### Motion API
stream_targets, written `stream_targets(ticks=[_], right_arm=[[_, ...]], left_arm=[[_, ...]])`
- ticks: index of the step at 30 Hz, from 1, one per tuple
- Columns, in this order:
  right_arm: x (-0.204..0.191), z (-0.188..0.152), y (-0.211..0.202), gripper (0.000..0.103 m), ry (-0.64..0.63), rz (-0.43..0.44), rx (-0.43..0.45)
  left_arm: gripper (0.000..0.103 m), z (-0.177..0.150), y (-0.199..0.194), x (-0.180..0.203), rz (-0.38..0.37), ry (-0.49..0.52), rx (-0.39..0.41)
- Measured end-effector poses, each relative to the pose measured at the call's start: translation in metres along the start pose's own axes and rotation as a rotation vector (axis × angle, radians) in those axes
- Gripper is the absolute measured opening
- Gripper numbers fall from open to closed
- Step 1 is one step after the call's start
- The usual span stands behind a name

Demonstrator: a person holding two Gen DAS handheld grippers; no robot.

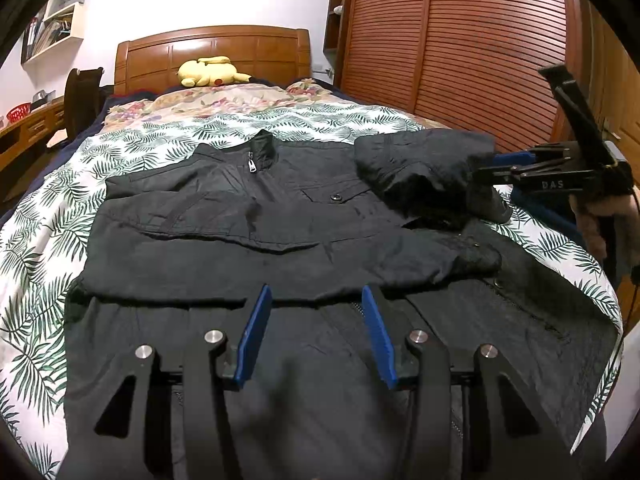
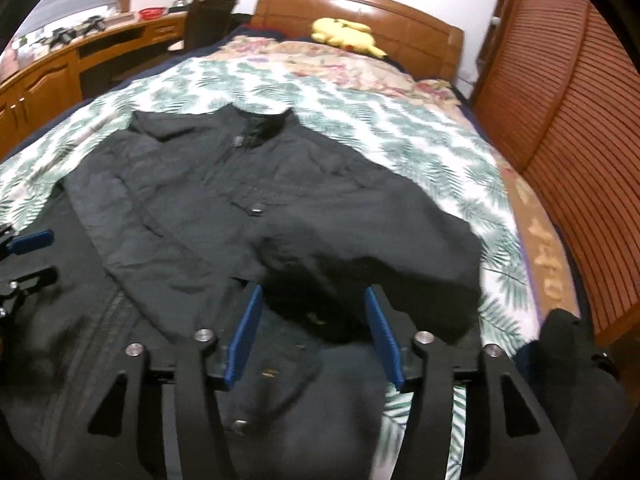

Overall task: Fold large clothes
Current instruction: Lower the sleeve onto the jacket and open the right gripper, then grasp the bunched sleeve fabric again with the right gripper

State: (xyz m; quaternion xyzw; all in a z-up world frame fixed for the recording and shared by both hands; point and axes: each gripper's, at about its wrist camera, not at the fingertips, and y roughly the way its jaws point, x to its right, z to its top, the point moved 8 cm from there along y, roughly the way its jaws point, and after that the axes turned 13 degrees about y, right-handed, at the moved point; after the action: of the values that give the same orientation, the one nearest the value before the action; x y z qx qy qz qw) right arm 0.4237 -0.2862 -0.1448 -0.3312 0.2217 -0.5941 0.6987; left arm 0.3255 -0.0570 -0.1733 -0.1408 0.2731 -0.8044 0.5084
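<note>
While the black jacket (image 1: pixel 256 224) lay spread front-up on the bed (image 1: pixel 36 240), its collar toward the headboard (image 1: pixel 212 52), the left claw (image 1: pixel 316 300) hovered over the hem area, angled downward, its blue pads parted with nothing between them. The right claw (image 2: pixel 314 300) also pointed down at a slant over the jacket's right sleeve (image 2: pixel 380 256), which was folded across the chest. Its jaws stood apart and did not grip the fabric. A hand (image 1: pixel 600 220) held the right claw's handle at the bed's right edge.
</note>
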Motion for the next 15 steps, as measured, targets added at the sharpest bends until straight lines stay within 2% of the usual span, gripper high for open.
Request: stream_targets(ticks=[8,15], right_arm=[[0.061,-0.014,0.030,0.062,0.065,-0.129,-0.056],[0.100,-0.038,0.059,0.065,0.135,-0.185,-0.133]], left_arm=[[0.046,0.000,0.000,0.000,-0.002,-0.002,0.000],[0.046,-0.001,0.000,0.000,-0.003,0.000,-0.002]])
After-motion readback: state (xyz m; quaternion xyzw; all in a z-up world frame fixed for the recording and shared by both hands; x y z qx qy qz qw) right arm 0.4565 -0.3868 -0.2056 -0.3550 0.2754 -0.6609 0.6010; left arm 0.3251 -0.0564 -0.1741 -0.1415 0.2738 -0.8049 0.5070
